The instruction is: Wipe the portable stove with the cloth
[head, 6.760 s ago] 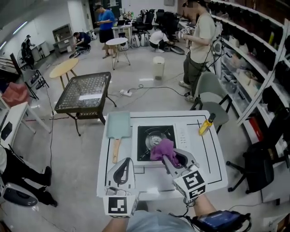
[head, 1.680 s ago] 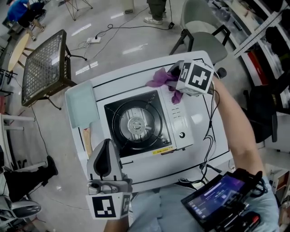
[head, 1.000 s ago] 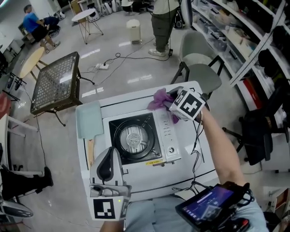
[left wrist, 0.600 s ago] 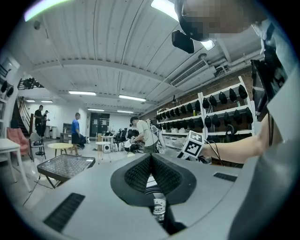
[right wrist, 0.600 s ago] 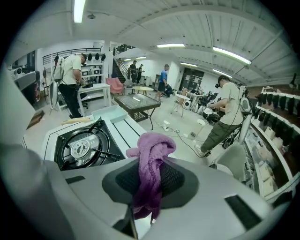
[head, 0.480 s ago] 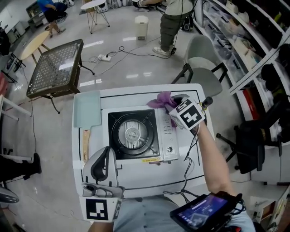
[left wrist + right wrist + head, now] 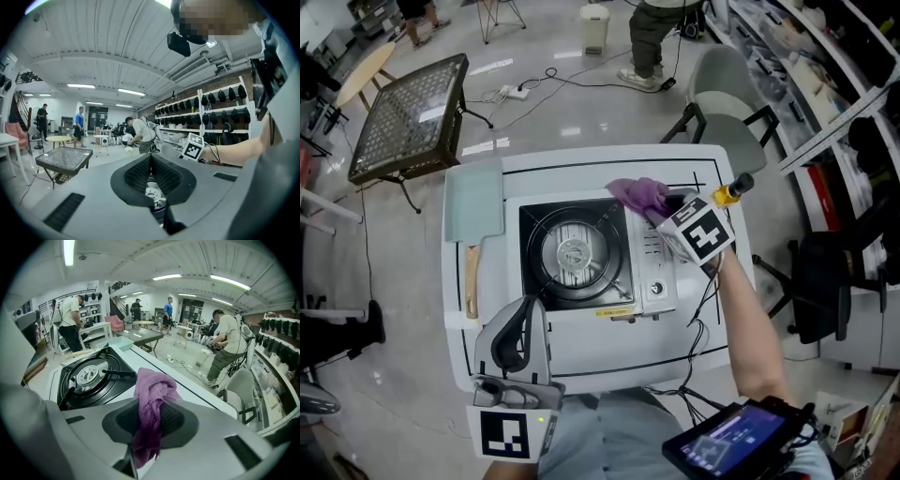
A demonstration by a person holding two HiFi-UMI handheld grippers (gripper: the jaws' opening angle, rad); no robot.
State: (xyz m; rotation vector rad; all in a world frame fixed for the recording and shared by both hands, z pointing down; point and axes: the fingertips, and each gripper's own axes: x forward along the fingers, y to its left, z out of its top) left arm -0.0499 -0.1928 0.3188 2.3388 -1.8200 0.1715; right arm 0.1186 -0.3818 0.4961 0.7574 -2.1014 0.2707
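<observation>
The portable stove [image 7: 572,253] sits mid-table, its black burner well on the left and its silver control panel [image 7: 656,267] on the right. My right gripper [image 7: 670,208] is shut on a purple cloth [image 7: 639,195], which bunches over the stove's far right corner; I cannot tell whether it touches. In the right gripper view the cloth [image 7: 152,390] hangs between the pads, with the stove [image 7: 91,376] below on the left. My left gripper [image 7: 525,314] hovers at the stove's near left corner, shut and empty. In its own view the left gripper [image 7: 151,157] has its pads meeting.
A pale green board with a wooden handle [image 7: 475,202] lies left of the stove. A yellow bottle [image 7: 731,190] stands at the table's right edge, close to my right gripper. A grey chair [image 7: 722,122] stands beyond the table, and cables hang off its near edge.
My right gripper has come down with the cloth, from beyond the stove's far right corner to right over it. The left gripper has sunk a little by the near edge.
</observation>
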